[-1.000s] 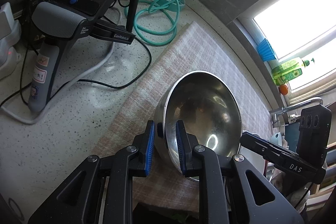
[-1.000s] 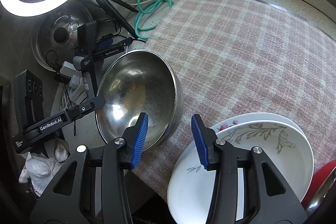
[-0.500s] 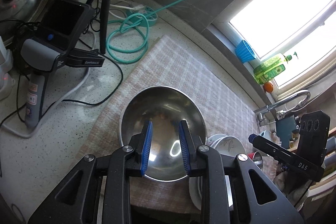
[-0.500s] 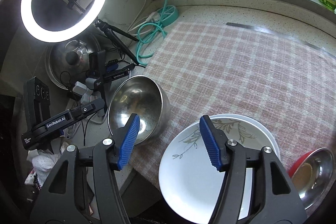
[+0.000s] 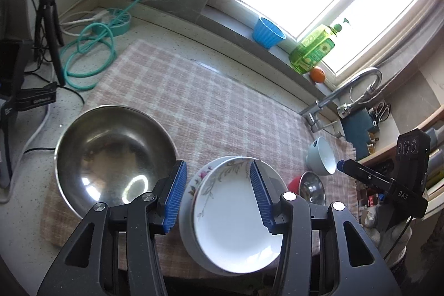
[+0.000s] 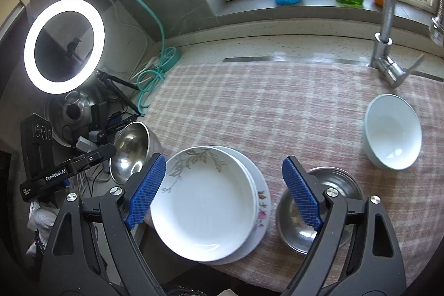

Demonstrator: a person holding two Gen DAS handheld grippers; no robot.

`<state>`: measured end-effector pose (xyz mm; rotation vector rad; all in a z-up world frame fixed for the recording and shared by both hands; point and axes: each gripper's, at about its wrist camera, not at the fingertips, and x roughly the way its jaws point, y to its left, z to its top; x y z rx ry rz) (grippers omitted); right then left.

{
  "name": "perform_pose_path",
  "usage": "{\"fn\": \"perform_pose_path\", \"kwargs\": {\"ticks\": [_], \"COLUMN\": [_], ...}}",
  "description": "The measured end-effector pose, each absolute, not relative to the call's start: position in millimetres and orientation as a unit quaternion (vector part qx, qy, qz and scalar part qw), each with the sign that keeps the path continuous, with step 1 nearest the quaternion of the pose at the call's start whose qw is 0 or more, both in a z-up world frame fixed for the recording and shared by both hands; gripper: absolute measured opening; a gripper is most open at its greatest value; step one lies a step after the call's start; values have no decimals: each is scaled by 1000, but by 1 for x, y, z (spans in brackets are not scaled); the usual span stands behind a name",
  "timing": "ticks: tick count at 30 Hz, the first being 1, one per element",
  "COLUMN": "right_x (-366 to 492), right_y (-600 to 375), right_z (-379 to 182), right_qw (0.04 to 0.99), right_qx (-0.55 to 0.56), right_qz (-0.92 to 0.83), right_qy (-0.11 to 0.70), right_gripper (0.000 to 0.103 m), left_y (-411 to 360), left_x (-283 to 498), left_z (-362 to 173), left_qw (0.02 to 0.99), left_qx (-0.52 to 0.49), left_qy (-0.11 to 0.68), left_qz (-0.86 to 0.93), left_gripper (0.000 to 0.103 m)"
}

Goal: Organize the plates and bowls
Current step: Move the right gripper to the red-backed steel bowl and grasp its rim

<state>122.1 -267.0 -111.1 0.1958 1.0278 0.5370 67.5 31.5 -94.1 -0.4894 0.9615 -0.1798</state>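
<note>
We are holding the left claw above the near edge of the desk, and its blue pads are standing apart with nothing between them; they have just been opening. The large steel bowl is sitting upright on the checked cloth, at the left corner of it, just beside the left claw's pad and free of it. To the right of this bowl the stack of white plates is lying on the cloth, near the front edge.

We are holding the right claw over these plates. Its pads are wide apart and have also just been opening; they are touching nothing. In the right wrist view the top plate, with a leaf pattern on the rim, is sitting a little to the left on the plate with small flowers under it. Just to the right of the stack a small steel bowl is standing, partly behind the right pad. Further right, well apart, a white bowl is resting on the cloth near the faucet.
</note>
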Motion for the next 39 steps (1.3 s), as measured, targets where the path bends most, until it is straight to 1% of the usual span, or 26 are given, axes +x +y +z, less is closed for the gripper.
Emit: {"fn": "perform_pose_path", "kwargs": {"ticks": [10, 19, 25, 27, 29, 33, 35, 39], "right_x": [116, 103, 97, 96, 97, 99, 100, 102], "right_y": [-364, -395, -403, -405, -408, -410, -409, -408], "right_z": [-137, -170, -188, -194, -200, -210, -214, -219], "right_qw": [839, 826, 815, 811, 806, 795, 791, 785], "right_qx": [145, 158, 160, 166, 173, 190, 193, 199], "right_qz": [166, 143, 144, 145, 145, 152, 153, 162], "right_qy": [497, 522, 539, 542, 548, 556, 560, 564], "right_gripper": [88, 88, 88, 84, 77, 69, 59, 55], "left_y": [-48, -126, -150, -154, -158, -160, -162, -166], "left_x": [91, 111, 116, 118, 119, 121, 121, 123], "left_z": [-106, -129, -149, -153, -158, -165, -166, -166], "left_qw": [836, 805, 787, 785, 784, 780, 780, 781], "left_qx": [-200, -160, -145, -143, -140, -145, -145, -138], "left_qy": [486, 526, 553, 557, 560, 565, 567, 567], "left_qz": [-160, -223, -233, -230, -229, -226, -224, -221], "left_gripper": [46, 46, 46, 46, 46, 42, 41, 34]}}
